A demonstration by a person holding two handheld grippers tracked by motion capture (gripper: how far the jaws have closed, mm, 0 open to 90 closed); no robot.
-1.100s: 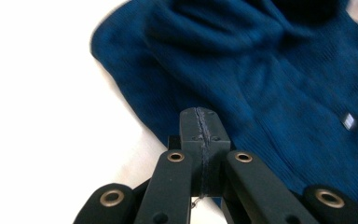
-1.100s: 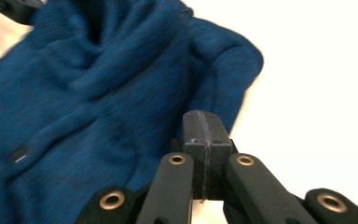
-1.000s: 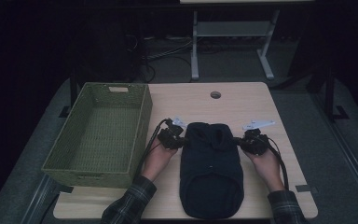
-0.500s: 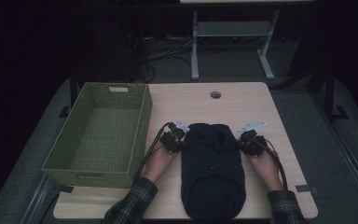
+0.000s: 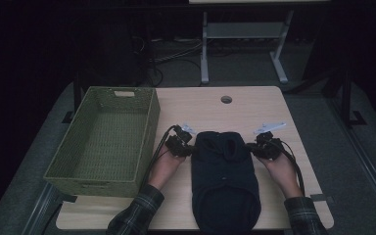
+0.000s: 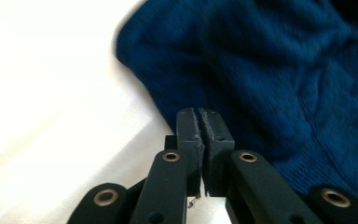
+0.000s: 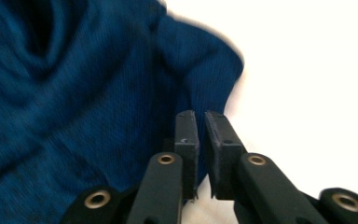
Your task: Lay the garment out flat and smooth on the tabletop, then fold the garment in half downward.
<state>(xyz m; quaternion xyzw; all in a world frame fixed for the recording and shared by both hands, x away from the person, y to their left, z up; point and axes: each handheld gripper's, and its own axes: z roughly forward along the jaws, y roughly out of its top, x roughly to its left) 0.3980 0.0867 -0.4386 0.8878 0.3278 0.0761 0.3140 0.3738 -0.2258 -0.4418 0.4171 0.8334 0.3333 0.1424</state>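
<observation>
A green woven basket [image 5: 103, 139] stood at the left of the wooden table [image 5: 254, 110], its near right wall just beside the person's left forearm.

The left gripper [image 5: 185, 148] lay at the left shoulder of a dark blue sweater [image 5: 225, 181], held in the left hand [image 5: 165, 164]. In the left gripper view, its jaws had just been opening and stood a hairline apart; no fabric sat between the fingertips [image 6: 189, 128], which rested at the edge of the sweater [image 6: 279, 84].

The sweater lay flat along the middle of the table, between the two grippers, with its collar toward the far side and its hem at the near edge. It was well apart from the round hole [image 5: 226, 99] in the tabletop.

The right gripper [image 5: 257, 147] lay at the right shoulder of the sweater, held in the right hand [image 5: 280, 169]. In the right gripper view, its jaws had also just been opening; a narrow gap showed between them and nothing was clamped. The fingertips [image 7: 186, 130] overlapped the sweater [image 7: 84, 107] at its folded shoulder edge.
</observation>
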